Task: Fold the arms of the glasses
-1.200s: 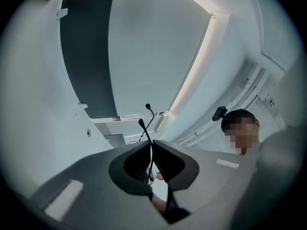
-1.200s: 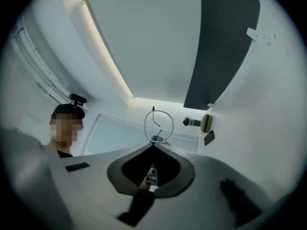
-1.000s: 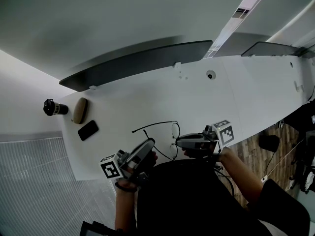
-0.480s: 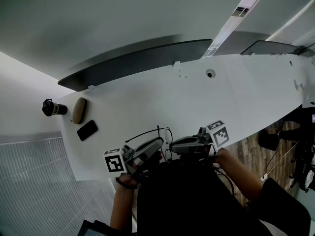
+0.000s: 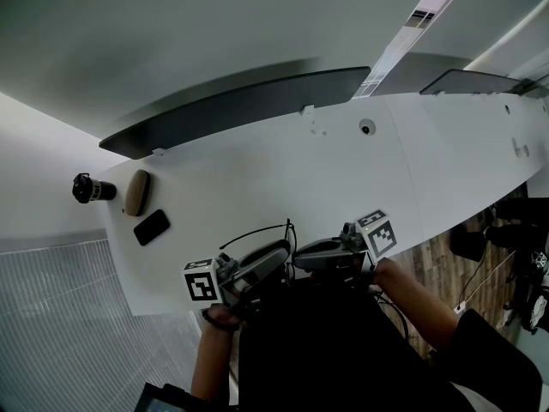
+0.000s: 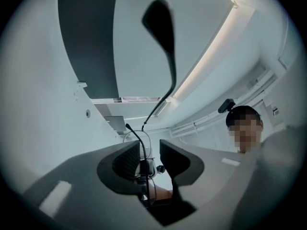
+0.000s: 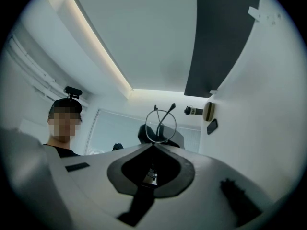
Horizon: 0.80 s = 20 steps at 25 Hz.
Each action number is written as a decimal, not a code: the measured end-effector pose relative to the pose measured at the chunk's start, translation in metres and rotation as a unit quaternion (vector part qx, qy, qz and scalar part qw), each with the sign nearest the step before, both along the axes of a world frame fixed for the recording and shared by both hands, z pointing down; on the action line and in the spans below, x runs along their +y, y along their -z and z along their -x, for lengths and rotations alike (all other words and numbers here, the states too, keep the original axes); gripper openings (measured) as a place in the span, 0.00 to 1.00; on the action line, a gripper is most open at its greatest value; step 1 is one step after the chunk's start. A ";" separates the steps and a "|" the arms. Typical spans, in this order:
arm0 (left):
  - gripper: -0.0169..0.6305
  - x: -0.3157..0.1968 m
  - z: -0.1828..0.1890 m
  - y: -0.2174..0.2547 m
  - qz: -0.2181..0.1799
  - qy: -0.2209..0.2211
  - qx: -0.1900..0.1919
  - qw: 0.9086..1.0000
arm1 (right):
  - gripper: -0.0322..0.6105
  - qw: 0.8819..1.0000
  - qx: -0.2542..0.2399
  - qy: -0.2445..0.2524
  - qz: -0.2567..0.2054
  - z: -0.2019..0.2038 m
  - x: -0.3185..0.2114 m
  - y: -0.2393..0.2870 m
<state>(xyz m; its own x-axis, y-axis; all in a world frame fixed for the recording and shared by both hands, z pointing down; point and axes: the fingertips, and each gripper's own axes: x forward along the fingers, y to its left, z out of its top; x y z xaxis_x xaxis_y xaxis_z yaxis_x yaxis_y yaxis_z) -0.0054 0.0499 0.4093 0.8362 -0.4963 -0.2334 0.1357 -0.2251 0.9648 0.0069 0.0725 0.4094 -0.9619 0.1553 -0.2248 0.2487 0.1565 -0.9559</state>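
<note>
Thin black wire-rimmed glasses (image 5: 262, 229) hang over the near edge of the white table (image 5: 343, 170), between my two grippers. My right gripper (image 5: 302, 252) is shut on the frame; in the right gripper view its jaws (image 7: 153, 146) meet just under a round lens (image 7: 160, 125). My left gripper (image 5: 276, 254) faces it from the left. Its jaws have just been opening, and in the left gripper view they (image 6: 149, 150) stand apart with one thin glasses arm (image 6: 139, 143) running between them, close to the left pad. The other arm (image 6: 165, 47) sticks up, its dark tip high in that view.
A black phone (image 5: 152, 227), a tan case (image 5: 137, 192) and a black bottle (image 5: 90, 188) lie at the table's far left. A dark panel (image 5: 240, 110) runs along the table's far edge. My dark-sleeved arms fill the bottom of the head view.
The glasses have come off the table toward me, held by the right gripper. The left gripper has closed in on them from the left, and its jaws have opened.
</note>
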 end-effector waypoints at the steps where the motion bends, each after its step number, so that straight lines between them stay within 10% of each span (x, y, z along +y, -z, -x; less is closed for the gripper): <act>1: 0.22 0.000 0.000 0.003 -0.004 -0.001 0.003 1.000 | 0.07 1.000 0.000 -0.001 0.001 0.000 -0.001 0.000; 11: 0.25 0.004 0.006 0.016 -0.024 -0.004 0.023 0.999 | 0.07 1.000 -0.021 -0.018 0.014 -0.011 -0.011 0.006; 20: 0.16 0.001 0.048 0.007 -0.055 0.075 -0.046 0.995 | 0.07 0.999 -0.032 -0.033 0.023 -0.016 -0.018 0.009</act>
